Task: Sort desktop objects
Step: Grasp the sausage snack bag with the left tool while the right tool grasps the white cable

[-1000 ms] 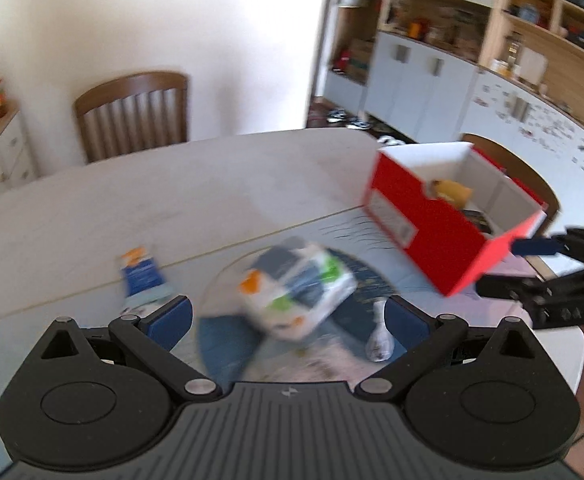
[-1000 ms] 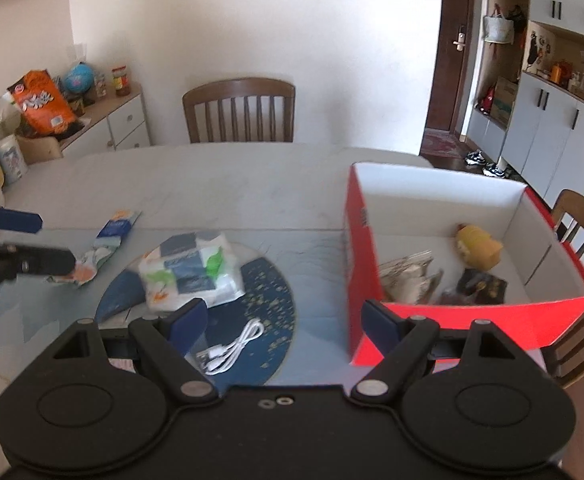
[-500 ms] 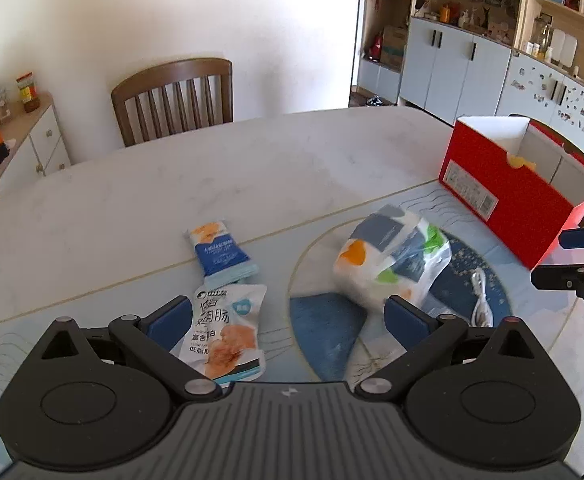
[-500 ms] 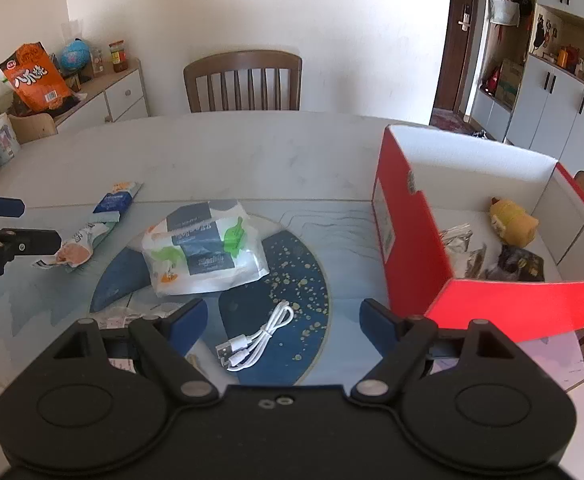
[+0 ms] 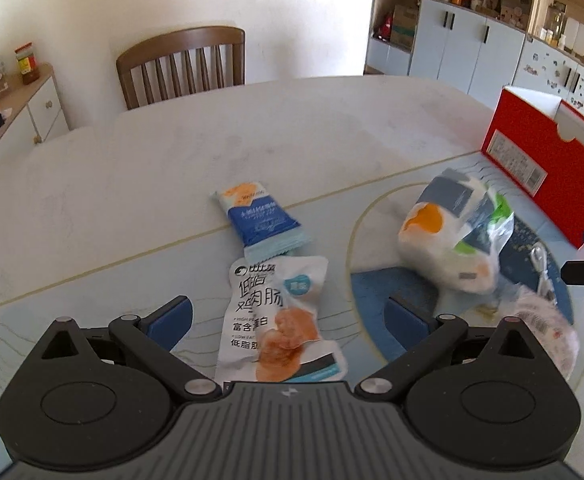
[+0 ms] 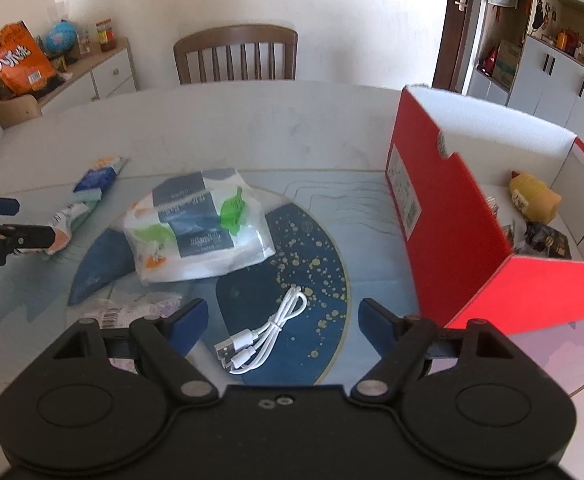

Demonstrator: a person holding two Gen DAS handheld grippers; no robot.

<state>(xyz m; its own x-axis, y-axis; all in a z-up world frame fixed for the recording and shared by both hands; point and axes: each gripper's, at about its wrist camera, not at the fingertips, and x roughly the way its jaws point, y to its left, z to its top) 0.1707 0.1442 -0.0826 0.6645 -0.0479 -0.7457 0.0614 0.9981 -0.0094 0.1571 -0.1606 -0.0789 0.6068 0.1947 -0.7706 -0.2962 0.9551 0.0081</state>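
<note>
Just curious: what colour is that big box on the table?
The box is red outside and white inside; the right wrist view shows it best.

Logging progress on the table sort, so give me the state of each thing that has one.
red box: open, partly filled
white cable: coiled, on table
tissue pack: lying flat, unsorted
white snack pouch: sealed, flat
blue snack packet: sealed, flat
left gripper: open, empty
right gripper: open, closing slightly

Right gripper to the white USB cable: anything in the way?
Nothing visible. The white USB cable lies coiled on the blue mat directly ahead of the right gripper, whose jaws are closing with nothing between them yet. The red box stands off to the right.
</note>
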